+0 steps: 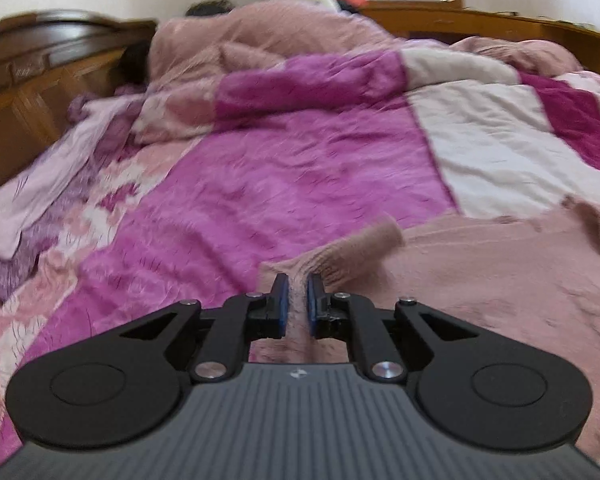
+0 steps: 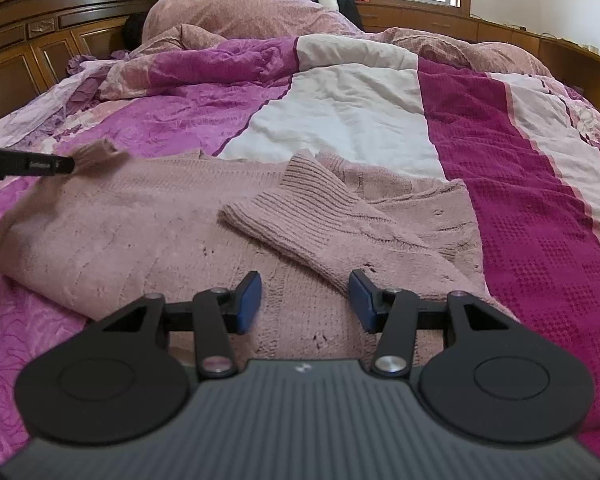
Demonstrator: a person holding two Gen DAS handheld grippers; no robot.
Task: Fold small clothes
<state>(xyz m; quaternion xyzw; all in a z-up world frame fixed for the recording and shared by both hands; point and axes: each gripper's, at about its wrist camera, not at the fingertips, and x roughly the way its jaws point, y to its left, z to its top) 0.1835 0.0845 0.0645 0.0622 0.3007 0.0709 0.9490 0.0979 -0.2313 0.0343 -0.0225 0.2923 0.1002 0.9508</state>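
Dusty-pink knitted sweater point(image 2: 148, 232) lies spread on the magenta, white and maroon patchwork bedspread point(image 2: 340, 112), toward the near edge of the bed. One ribbed-cuff sleeve point(image 2: 300, 208) is folded across the body.

Left gripper point(image 1: 297, 304): jaws nearly closed, blue pads point(image 1: 281, 300) pinching a ridge of the sweater's knit, fabric bunched between them.

Right gripper point(image 2: 305, 302): jaws about half open, holding nothing, poised just above the sweater's near part.

Carved wooden headboard point(image 2: 40, 36) stands at the far left.

Left gripper point(image 1: 296, 290), right gripper point(image 2: 304, 294): black linkage arms, blue pads, silver screws, grey ribbed body.
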